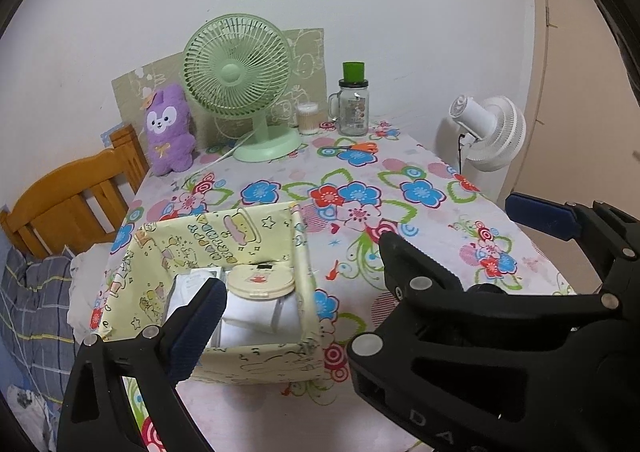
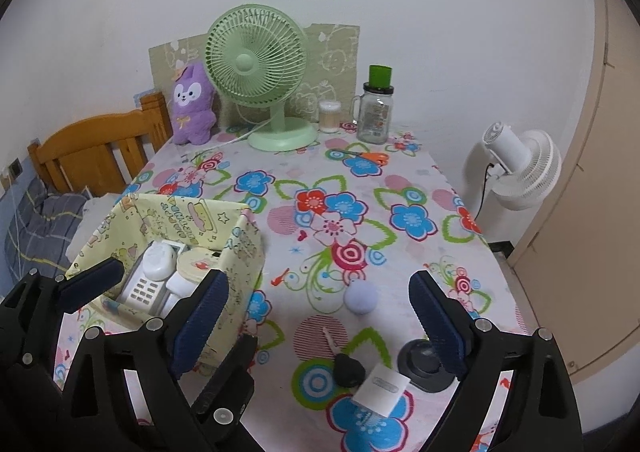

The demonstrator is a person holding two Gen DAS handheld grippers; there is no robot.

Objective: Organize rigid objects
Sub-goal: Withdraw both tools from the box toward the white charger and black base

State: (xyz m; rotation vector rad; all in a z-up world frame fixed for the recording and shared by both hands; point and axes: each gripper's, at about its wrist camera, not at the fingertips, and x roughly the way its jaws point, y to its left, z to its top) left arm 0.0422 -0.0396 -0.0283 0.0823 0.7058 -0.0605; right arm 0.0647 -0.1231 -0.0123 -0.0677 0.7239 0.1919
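Observation:
A yellow cartoon-print fabric box [image 1: 240, 236] [image 2: 192, 211] stands at the table's near left. In it lie a round cream compact [image 1: 260, 280], a white phone handset [image 2: 144, 288] and other white items. My left gripper [image 1: 320, 292] hovers over the box's near side, open and empty; its right finger is hidden behind the right gripper [image 1: 446, 221]. My right gripper [image 2: 318, 292] is open and empty over the cloth. Between and below its fingers lie a pale lilac ball [image 2: 361, 296], a black key [image 2: 349, 370], a white card [image 2: 382, 388] and a dark round disc [image 2: 426, 368].
At the back of the floral-cloth table [image 2: 400, 187] stand a green fan [image 2: 256, 63], a purple plush [image 2: 192, 103], a swab jar [image 2: 330, 115] and a green-lidded glass jar [image 2: 376, 111]. Orange-handled scissors [image 2: 368, 156] lie near them. A wooden headboard [image 2: 92, 151] is left, a white fan [image 2: 520, 167] right.

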